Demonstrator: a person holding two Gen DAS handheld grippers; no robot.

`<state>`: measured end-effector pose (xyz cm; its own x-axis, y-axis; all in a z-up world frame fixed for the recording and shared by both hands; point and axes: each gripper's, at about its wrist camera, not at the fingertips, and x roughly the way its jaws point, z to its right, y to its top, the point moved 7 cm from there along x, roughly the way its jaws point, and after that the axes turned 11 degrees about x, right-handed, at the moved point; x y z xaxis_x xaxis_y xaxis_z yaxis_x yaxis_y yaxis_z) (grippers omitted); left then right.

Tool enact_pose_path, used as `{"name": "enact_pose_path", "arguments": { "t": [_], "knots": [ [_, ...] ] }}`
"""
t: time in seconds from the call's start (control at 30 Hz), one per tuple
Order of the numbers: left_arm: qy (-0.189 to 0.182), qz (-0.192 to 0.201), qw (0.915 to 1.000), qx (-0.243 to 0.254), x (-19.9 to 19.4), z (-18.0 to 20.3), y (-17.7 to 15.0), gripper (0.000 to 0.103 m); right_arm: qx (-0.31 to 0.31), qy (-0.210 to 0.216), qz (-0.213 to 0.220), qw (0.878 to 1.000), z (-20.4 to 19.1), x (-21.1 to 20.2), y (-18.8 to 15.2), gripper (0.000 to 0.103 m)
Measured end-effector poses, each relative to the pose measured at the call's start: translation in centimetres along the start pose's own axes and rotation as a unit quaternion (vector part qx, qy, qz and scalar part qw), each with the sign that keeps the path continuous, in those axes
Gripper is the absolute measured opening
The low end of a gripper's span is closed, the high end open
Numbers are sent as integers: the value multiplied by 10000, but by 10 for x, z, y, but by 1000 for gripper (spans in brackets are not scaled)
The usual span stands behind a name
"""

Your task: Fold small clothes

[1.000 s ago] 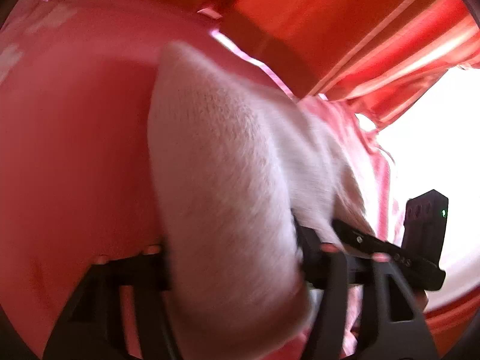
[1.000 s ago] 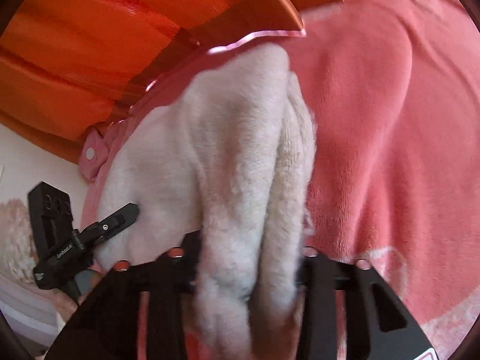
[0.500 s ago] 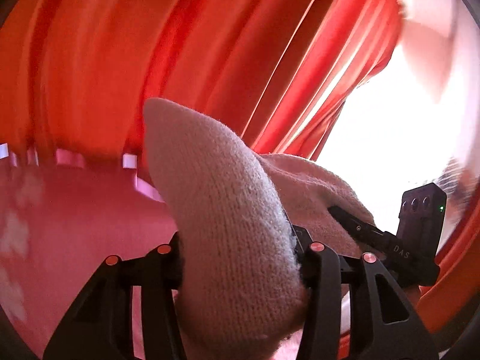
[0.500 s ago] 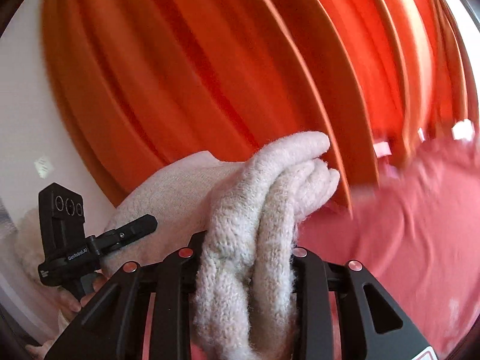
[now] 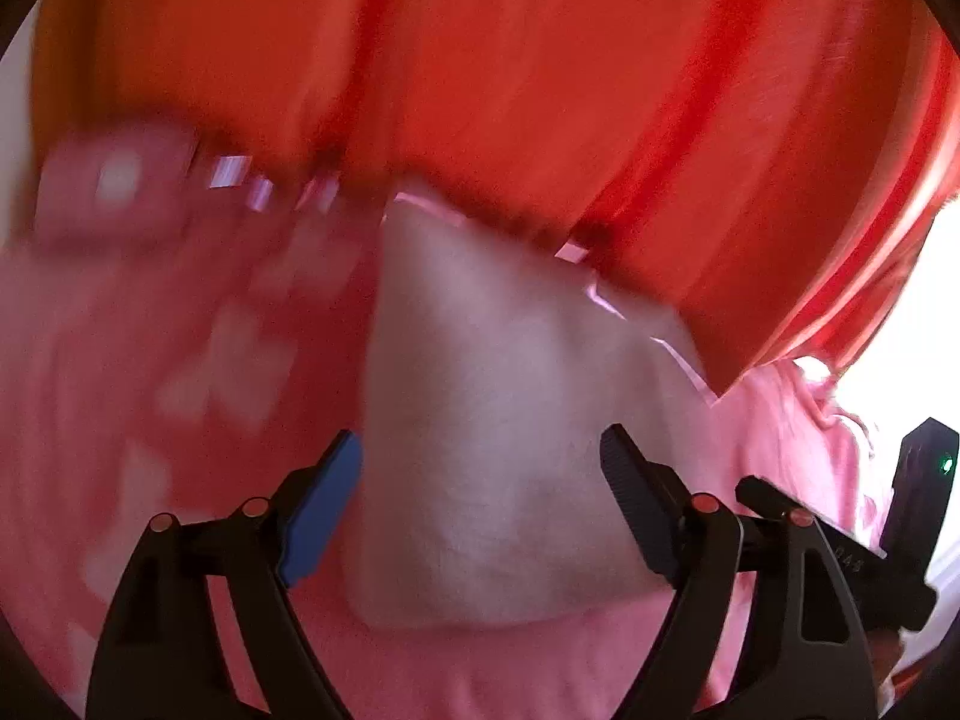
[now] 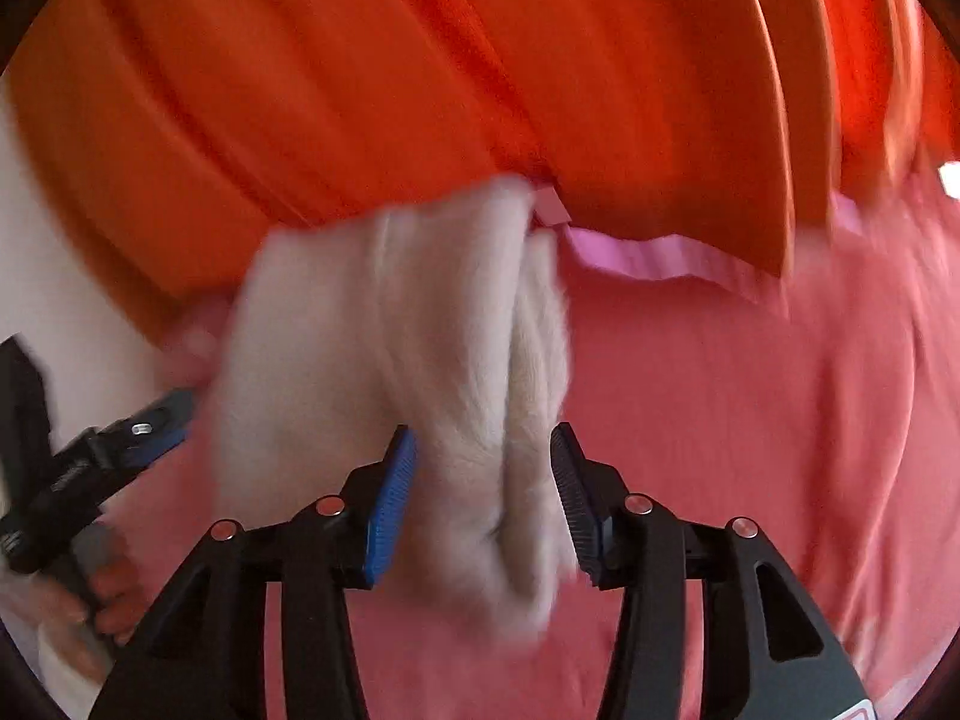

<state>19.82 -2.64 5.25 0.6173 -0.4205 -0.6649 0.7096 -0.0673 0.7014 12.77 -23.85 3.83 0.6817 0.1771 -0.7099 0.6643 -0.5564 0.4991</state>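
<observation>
Cream knitted garment (image 5: 504,432) lengthwise away from both cameras, on pink blanket (image 6: 750,420)

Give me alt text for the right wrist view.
Right gripper, jaws just opened, straddles a bunched cream knit lying on a pink blanket. Orange curtain behind; left gripper at the left edge.

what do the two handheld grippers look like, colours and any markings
Both are black plastic. The left gripper and right gripper each have triangular cut-out finger frames with small red and silver pivot studs. The ribbed finger pads are blue on one side, dark on the other. A small green light glows on the right gripper's body, seen from the left wrist. White lettering there is too blurred to read.
</observation>
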Motion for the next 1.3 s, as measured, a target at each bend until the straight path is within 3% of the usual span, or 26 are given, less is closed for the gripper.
{"name": "enact_pose_path", "arguments": {
  "t": [0.1,0.17,0.2,0.27,0.33,0.43,0.5,0.53,0.57,0.63,0.67,0.77,0.83,0.87,0.97,1.07,1.13,1.23,1.3],
  "knots": [
    [-114,-54,9991,-394,17,-13,-17,80,142,34,-178,9997,3,21,-1,47],
    [-122,-131,9988,-465,24,-17,-22,84,-34,-12,-43,10000,-3,28,11,68],
    [-130,-143,9986,-490,31,-17,-20,91,-57,-39,51,10000,-2,32,16,72],
    [-71,-158,9985,-519,45,-18,-18,92,42,-197,45,9998,4,45,19,74],
    [-12,-392,9978,-541,58,-20,-25,92,211,-290,-245,9991,15,70,16,74],
    [-17,-643,9965,-539,77,-20,-34,92,351,-61,-685,9970,25,89,11,74],
    [-170,-670,9960,-565,80,-19,-36,87,380,68,-805,9960,23,96,7,71],
    [-241,-663,9958,-581,79,-18,-35,80,364,94,-815,9960,20,100,8,55],
    [-240,-623,9962,-567,77,-18,-32,74,271,104,-709,9971,15,97,11,41],
    [-258,-377,9978,-478,63,-15,-22,56,-48,89,-328,9994,-2,77,18,32],
    [-312,-260,9982,-434,56,-13,-17,55,-274,232,-16,9994,-16,56,23,30],
    [-248,-9,9994,-254,46,-11,-9,56,-442,319,186,9983,-23,46,26,30],
    [-3,-464,9988,-153,67,-16,-22,59,-402,-136,-418,9982,-4,78,13,34],
    [102,-587,9982,-116,74,-18,-27,62,-322,-358,-780,9958,10,96,3,42],
    [298,-443,9985,115,66,-11,-26,62,-322,-323,-560,9974,7,76,12,43],
    [695,-163,9964,457,42,-3,-24,61,-403,-580,184,9973,4,30,20,44],
    [952,-162,9926,734,31,6,-33,62,-664,-809,451,9935,0,4,8,44],
    [1110,-172,9899,863,21,16,-44,69,-799,-650,397,9939,-12,-2,-8,44],
    [1048,-248,9908,817,21,22,-51,69,-936,-769,84,9926,-12,14,-24,43]
  ]
}}
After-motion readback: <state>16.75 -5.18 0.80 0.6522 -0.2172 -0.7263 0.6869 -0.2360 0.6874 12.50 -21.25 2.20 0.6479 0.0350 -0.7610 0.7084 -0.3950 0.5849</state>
